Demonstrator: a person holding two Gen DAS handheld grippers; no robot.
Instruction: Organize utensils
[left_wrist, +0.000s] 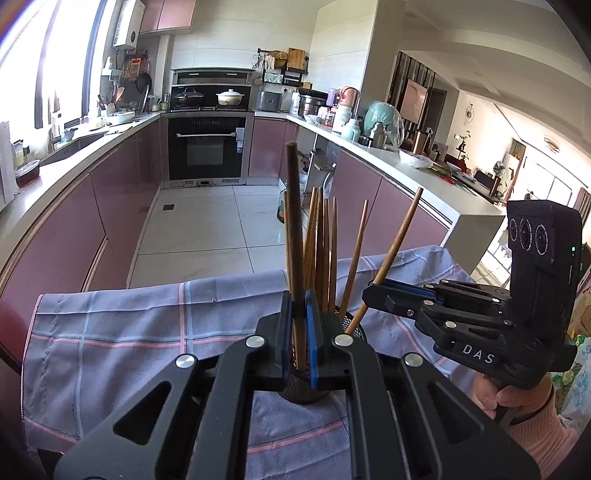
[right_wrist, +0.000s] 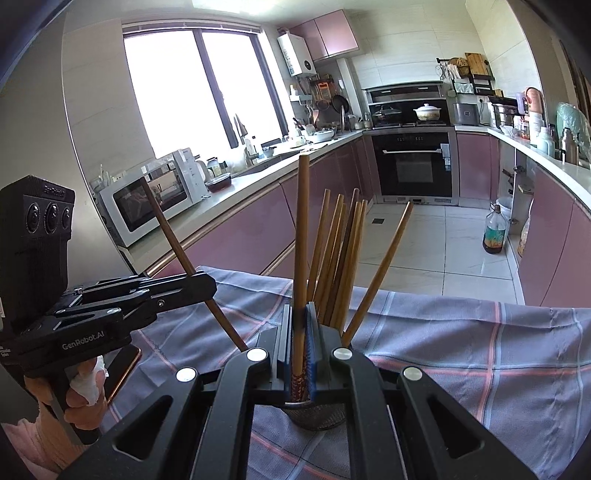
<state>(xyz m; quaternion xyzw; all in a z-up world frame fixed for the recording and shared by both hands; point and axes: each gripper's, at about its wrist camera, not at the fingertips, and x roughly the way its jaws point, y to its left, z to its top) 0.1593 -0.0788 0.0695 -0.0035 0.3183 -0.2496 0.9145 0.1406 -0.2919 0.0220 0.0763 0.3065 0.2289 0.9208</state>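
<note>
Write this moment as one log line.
left gripper: shut on left chopstick | right gripper: shut on right chopstick | holder: on cloth, other chopsticks inside

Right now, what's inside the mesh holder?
The mesh holder holds several upright wooden chopsticks. Each gripper is lowering one more in. Their lower ends and the bottom are hidden.

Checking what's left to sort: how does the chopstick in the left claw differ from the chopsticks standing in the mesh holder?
The left claw clamps its chopstick between its pads; the holder chopsticks stand loose, fanned in the mesh holder. The clamped chopstick looks darker and thicker; the holder chopsticks lighter, thinner. All are brown sticks pointing up.
</note>
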